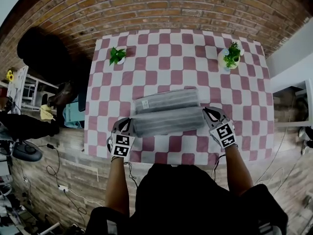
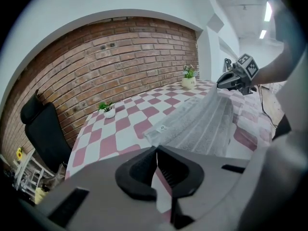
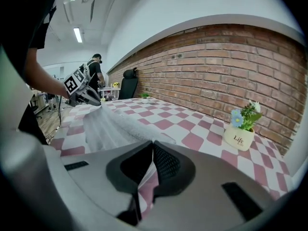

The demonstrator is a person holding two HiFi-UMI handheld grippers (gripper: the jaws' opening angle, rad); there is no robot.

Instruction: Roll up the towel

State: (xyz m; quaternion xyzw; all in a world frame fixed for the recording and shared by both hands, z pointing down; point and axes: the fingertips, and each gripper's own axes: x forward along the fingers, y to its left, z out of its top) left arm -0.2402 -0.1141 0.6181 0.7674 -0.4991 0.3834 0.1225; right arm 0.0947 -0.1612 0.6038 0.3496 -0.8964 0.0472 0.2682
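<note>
"Head view: where's the towel (image 1: 166, 112)?"
"Across the middle of the checked counter (image 1: 161, 48). Left claw (image 1: 126, 127) and right claw (image 1: 210, 114) are each clenched on a near end."
"Anything in the way?"
"Green plant (image 1: 117, 56) and flower pot (image 1: 230, 57) stand at the far edge, well apart."

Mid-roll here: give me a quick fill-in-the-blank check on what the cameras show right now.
The left gripper and right gripper are each shut on an end of the ___.
The table carries ___ potted plants.
The wall behind it is ___.
The pot with the blue flower reads ___.
Missing: towel; two; brick; Life.
</note>
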